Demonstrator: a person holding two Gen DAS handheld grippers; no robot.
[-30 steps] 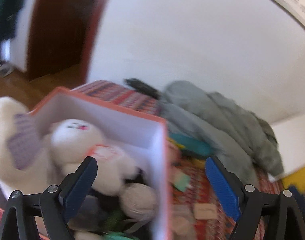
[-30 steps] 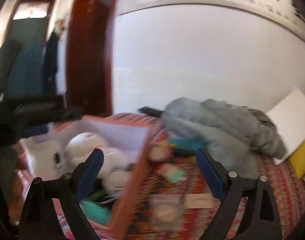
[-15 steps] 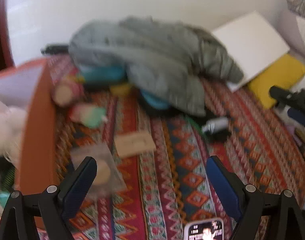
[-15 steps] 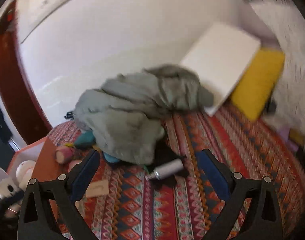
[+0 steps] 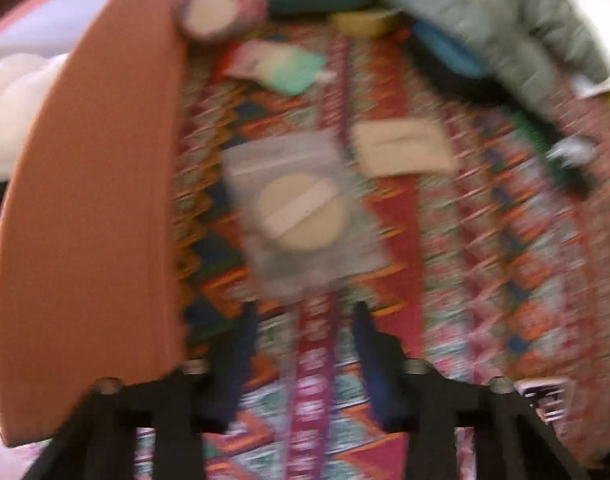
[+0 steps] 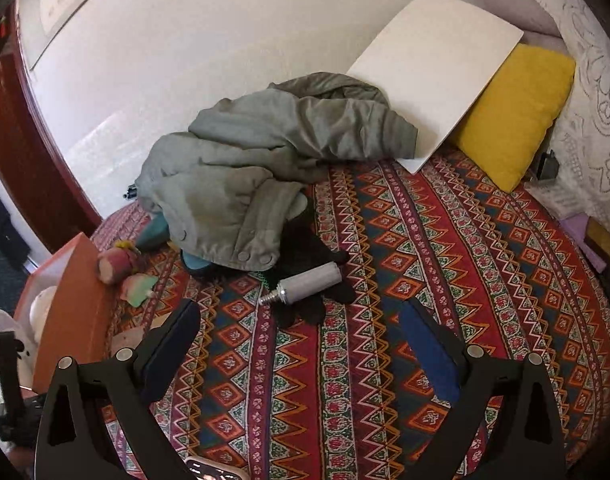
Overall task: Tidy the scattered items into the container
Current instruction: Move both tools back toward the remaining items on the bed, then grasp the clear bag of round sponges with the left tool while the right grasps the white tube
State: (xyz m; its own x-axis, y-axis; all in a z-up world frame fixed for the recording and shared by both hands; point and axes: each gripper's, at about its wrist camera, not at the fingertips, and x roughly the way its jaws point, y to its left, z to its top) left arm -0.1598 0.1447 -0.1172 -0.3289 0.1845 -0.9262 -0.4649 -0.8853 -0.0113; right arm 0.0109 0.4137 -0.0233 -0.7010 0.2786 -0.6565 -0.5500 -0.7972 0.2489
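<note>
Hovering left gripper (image 5: 305, 312) above packet (image 5: 301, 212)

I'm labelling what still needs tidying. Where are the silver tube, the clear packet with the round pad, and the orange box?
silver tube (image 6: 310, 282), right wrist view, middle of its barrel.
clear packet (image 5: 301, 212), left wrist view, on the round pad inside.
orange box (image 5: 93, 208), left wrist view, its outer side wall.

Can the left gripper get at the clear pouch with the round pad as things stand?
Probably yes. The clear pouch lies flat on the bedspread just ahead of the left gripper, nothing between them. The fingers have just closed empty, so they must reopen.
</note>
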